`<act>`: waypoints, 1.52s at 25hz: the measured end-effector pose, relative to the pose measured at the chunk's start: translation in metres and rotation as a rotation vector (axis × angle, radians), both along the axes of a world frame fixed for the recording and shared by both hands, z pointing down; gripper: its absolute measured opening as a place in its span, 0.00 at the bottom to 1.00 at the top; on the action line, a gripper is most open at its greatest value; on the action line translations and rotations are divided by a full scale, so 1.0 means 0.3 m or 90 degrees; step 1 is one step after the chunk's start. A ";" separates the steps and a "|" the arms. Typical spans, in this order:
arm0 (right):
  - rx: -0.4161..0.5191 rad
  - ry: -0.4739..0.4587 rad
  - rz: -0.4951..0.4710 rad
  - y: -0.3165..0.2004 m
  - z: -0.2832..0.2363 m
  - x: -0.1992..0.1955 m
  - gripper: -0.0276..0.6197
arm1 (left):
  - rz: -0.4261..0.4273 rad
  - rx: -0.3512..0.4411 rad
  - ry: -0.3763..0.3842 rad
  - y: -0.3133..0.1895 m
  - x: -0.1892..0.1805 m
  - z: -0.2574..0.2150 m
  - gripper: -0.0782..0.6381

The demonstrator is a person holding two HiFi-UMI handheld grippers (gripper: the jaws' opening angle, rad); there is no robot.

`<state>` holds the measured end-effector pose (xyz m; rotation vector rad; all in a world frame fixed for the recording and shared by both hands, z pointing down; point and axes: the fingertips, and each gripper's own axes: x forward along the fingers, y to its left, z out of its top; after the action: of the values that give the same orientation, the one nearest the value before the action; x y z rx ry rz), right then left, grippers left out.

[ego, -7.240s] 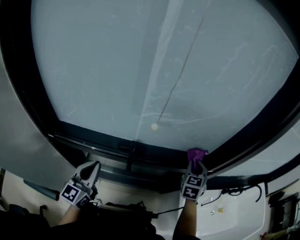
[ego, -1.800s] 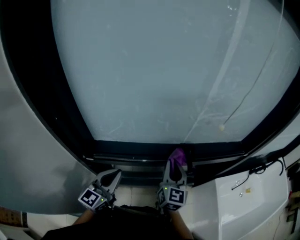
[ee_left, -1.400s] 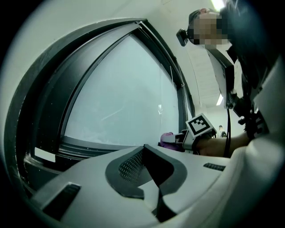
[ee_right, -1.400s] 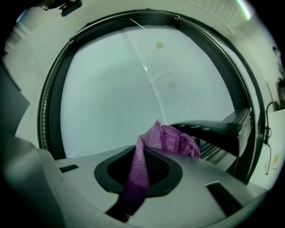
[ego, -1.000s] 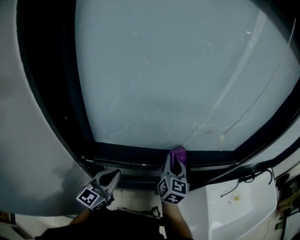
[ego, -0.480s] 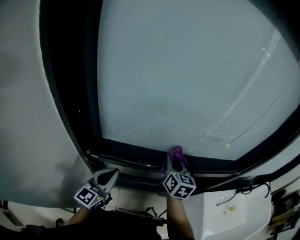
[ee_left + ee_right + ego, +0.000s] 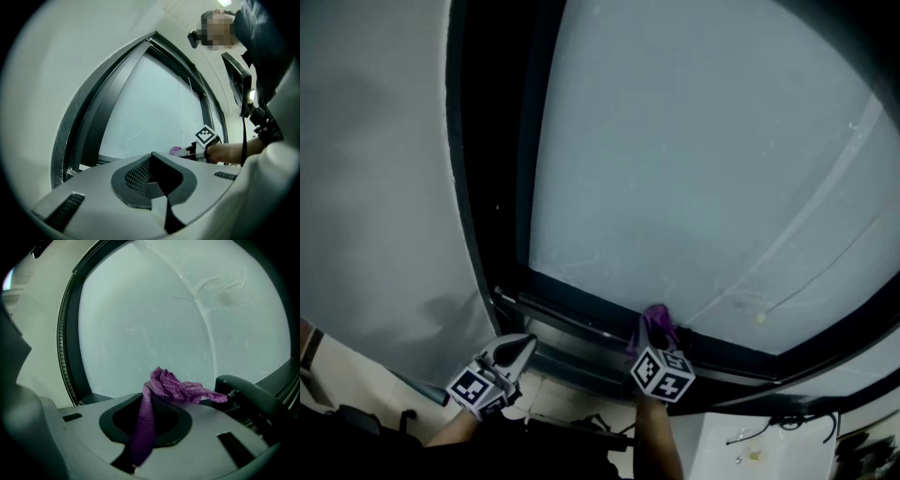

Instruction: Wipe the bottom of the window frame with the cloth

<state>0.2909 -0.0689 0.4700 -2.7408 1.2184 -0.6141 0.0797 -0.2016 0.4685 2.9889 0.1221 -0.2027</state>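
A purple cloth [image 7: 654,322] [image 7: 164,390] is pinched in my right gripper [image 7: 649,339], which is shut on it. The bunched cloth rests against the dark bottom rail of the window frame [image 7: 581,317], near the middle of the pane. My left gripper [image 7: 514,351] [image 7: 152,180] hangs lower left, below the frame's bottom left corner, shut with nothing in it. From the left gripper view the right gripper's marker cube [image 7: 206,137] and the cloth [image 7: 176,150] show at the rail.
The frosted window pane [image 7: 703,159] fills most of the head view, with a thin cord and bead [image 7: 759,319] at right. A grey wall [image 7: 375,169] lies left of the frame. A white fixture with cables [image 7: 759,450] sits at lower right.
Over the last seconds the right gripper and cloth slid left along the bottom rail toward the frame's left corner. The left gripper stayed low at the left.
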 end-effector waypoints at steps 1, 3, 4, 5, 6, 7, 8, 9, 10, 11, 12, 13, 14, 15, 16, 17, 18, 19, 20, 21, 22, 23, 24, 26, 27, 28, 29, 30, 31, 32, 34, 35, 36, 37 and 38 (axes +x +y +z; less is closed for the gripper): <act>-0.002 0.001 -0.002 0.000 0.001 -0.001 0.14 | -0.006 0.004 0.001 0.003 -0.006 -0.008 0.11; -0.003 0.002 -0.009 -0.006 0.000 -0.005 0.14 | -0.015 0.009 0.004 0.007 -0.019 -0.019 0.11; -0.001 0.001 -0.017 -0.013 -0.001 -0.010 0.14 | -0.020 0.010 0.005 0.006 -0.026 -0.022 0.11; 0.002 -0.003 -0.028 -0.022 0.000 -0.017 0.14 | -0.026 0.010 0.006 0.005 -0.033 -0.023 0.11; 0.005 -0.007 -0.038 -0.031 0.001 -0.024 0.14 | -0.031 0.010 0.006 0.005 -0.039 -0.022 0.11; 0.006 -0.010 -0.046 -0.039 0.002 -0.031 0.14 | -0.036 0.010 0.005 0.007 -0.046 -0.020 0.11; 0.005 -0.010 -0.050 -0.045 0.004 -0.035 0.14 | -0.039 0.010 0.004 0.008 -0.052 -0.018 0.11; 0.002 -0.008 -0.052 -0.049 0.006 -0.037 0.14 | -0.041 0.011 0.004 0.010 -0.058 -0.015 0.11; 0.000 -0.007 -0.052 -0.050 0.007 -0.038 0.14 | -0.044 0.011 0.002 0.011 -0.064 -0.013 0.11; -0.002 -0.006 -0.052 -0.050 0.007 -0.038 0.14 | -0.047 0.010 0.001 0.011 -0.071 -0.011 0.11; -0.003 -0.007 -0.053 -0.050 0.007 -0.037 0.14 | -0.051 0.008 0.000 0.010 -0.077 -0.009 0.11; -0.007 -0.006 -0.055 -0.050 0.007 -0.037 0.14 | -0.056 0.006 -0.001 0.008 -0.084 -0.007 0.11; -0.015 -0.002 -0.059 -0.053 0.006 -0.036 0.14 | -0.062 0.003 -0.001 0.005 -0.091 -0.004 0.11; -0.027 0.006 -0.064 -0.059 0.006 -0.038 0.14 | -0.069 0.000 0.000 0.000 -0.098 -0.002 0.11; -0.043 0.017 -0.071 -0.068 0.007 -0.042 0.14 | -0.075 -0.003 0.002 -0.006 -0.105 -0.001 0.11; -0.061 0.031 -0.079 -0.078 0.009 -0.049 0.14 | -0.081 -0.006 0.003 -0.012 -0.112 -0.001 0.11; -0.080 0.047 -0.088 -0.090 0.012 -0.058 0.14 | -0.085 -0.009 0.004 -0.016 -0.118 -0.002 0.11; -0.101 0.062 -0.099 -0.103 0.014 -0.068 0.14 | -0.087 -0.011 0.005 -0.018 -0.121 -0.003 0.11; -0.121 0.077 -0.111 -0.116 0.016 -0.078 0.14 | -0.088 -0.012 0.006 -0.019 -0.123 -0.004 0.11; -0.138 0.088 -0.123 -0.129 0.019 -0.087 0.14 | -0.089 -0.012 0.006 -0.020 -0.124 -0.005 0.11; -0.152 0.096 -0.134 -0.142 0.021 -0.095 0.14 | -0.089 -0.010 0.005 -0.022 -0.124 -0.005 0.11; -0.161 0.101 -0.144 -0.154 0.022 -0.102 0.14 | -0.089 -0.009 0.005 -0.025 -0.125 -0.005 0.11; -0.166 0.103 -0.152 -0.166 0.023 -0.106 0.14 | -0.089 -0.008 0.005 -0.029 -0.126 -0.005 0.11; -0.172 0.101 -0.165 -0.183 0.025 -0.112 0.14 | -0.092 -0.007 0.007 -0.038 -0.133 -0.004 0.11; -0.173 0.098 -0.171 -0.191 0.024 -0.115 0.14 | -0.094 -0.007 0.007 -0.043 -0.136 -0.002 0.11; -0.171 0.092 -0.180 -0.199 0.024 -0.119 0.14 | -0.097 -0.008 0.005 -0.048 -0.140 0.001 0.11; -0.167 0.081 -0.190 -0.208 0.024 -0.127 0.14 | -0.101 -0.009 0.000 -0.055 -0.145 0.006 0.11; -0.162 0.069 -0.202 -0.217 0.027 -0.135 0.14 | -0.108 -0.012 -0.008 -0.062 -0.151 0.011 0.11; -0.161 0.059 -0.213 -0.226 0.030 -0.143 0.14 | -0.117 -0.016 -0.017 -0.071 -0.156 0.015 0.11; -0.164 0.054 -0.221 -0.234 0.034 -0.148 0.14 | -0.125 -0.020 -0.023 -0.081 -0.161 0.018 0.11; -0.178 0.053 -0.231 -0.245 0.038 -0.152 0.14 | -0.135 -0.028 -0.025 -0.096 -0.165 0.022 0.11; -0.184 0.054 -0.235 -0.251 0.040 -0.153 0.14 | -0.138 -0.032 -0.024 -0.102 -0.165 0.024 0.11; -0.189 0.054 -0.240 -0.259 0.041 -0.155 0.14 | -0.141 -0.034 -0.022 -0.108 -0.165 0.026 0.11; -0.191 0.054 -0.246 -0.268 0.041 -0.156 0.14 | -0.143 -0.035 -0.022 -0.114 -0.165 0.028 0.11; -0.193 0.054 -0.252 -0.277 0.040 -0.158 0.14 | -0.144 -0.035 -0.023 -0.119 -0.164 0.030 0.11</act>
<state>0.2437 -0.1521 0.4821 -2.7983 1.8525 -0.7808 0.0305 -0.2372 0.4775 2.9448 -0.2237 -0.1740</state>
